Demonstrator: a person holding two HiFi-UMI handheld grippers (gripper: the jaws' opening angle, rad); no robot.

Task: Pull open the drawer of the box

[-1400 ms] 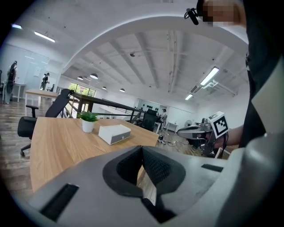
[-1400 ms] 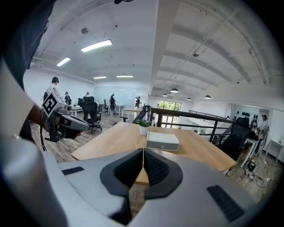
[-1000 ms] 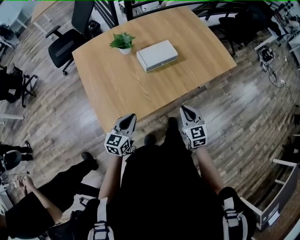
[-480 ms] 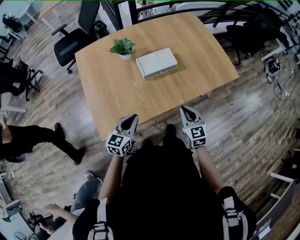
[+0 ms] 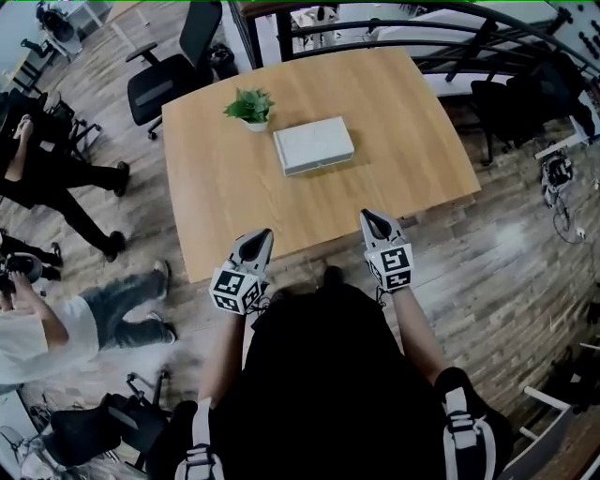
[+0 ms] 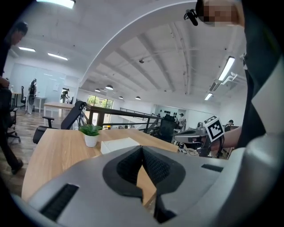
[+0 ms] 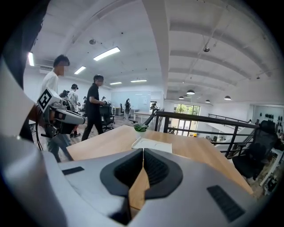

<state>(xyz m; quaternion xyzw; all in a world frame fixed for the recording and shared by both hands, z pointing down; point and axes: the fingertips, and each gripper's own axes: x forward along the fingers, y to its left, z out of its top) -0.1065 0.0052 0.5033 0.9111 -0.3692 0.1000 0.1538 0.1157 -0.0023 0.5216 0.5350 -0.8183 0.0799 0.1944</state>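
Note:
A flat white-grey box (image 5: 313, 144) lies on the wooden table (image 5: 394, 131), toward its far side; its drawer looks closed. The box also shows in the left gripper view (image 6: 120, 143) and in the right gripper view (image 7: 153, 144). My left gripper (image 5: 259, 238) hovers at the table's near edge, well short of the box, jaws together and empty. My right gripper (image 5: 371, 219) hangs at the same edge further right, jaws together too, holding nothing. Both are far from the box.
A small potted plant (image 5: 250, 108) stands just left of the box. Office chairs (image 5: 167, 70) sit behind the table's far left corner, a black railing (image 5: 394, 23) runs behind it. People (image 5: 56, 169) move on the floor at left.
Both grippers keep their place in the head view while the view has shifted; the table and box sit slightly further right and lower. People at left have walked into other positions.

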